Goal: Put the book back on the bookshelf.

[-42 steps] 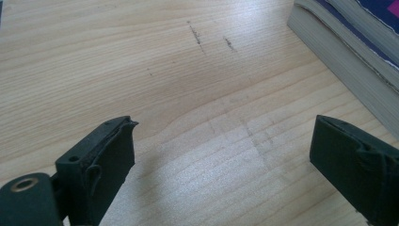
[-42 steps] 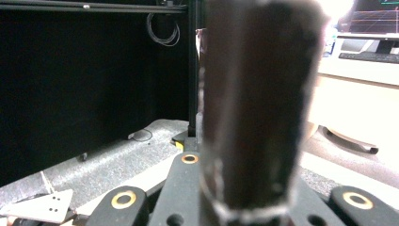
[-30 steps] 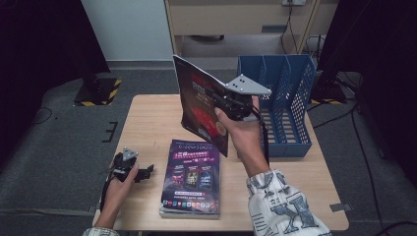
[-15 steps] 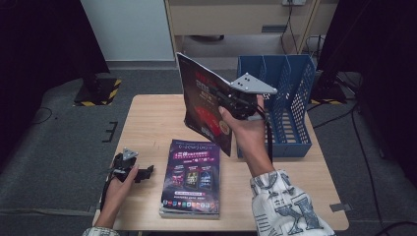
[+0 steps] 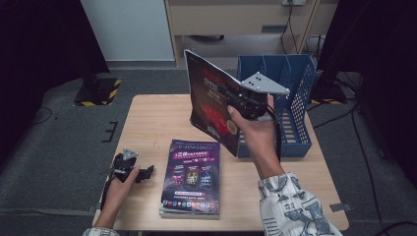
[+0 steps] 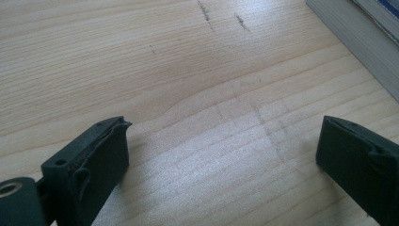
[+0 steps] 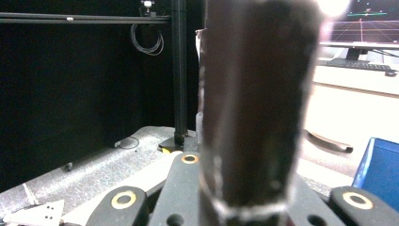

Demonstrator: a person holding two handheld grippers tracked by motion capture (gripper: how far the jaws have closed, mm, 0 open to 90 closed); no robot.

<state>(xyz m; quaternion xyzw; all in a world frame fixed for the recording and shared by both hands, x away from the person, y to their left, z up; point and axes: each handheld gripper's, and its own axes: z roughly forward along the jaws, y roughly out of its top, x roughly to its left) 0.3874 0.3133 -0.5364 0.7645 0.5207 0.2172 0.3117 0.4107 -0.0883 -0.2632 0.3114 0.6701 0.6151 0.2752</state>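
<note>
No wording can be read: the dark red-and-black magazine (image 5: 212, 105) held upright carries large red characters too blurred to make out, and the purple-covered magazine (image 5: 191, 177) lying flat on the pale wooden table (image 5: 152, 123) bears small illegible print

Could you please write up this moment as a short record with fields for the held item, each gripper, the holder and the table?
held item: magazine, lifted off the table, standing nearly upright beside the holder
right gripper: shut on the magazine, raised above the table
left gripper: open, jaws apart with bare wood between them, low at the table's left front
holder: blue file holder with dividers, at the table's right side
stack: magazines lying flat near the front edge
table: light wood
</note>
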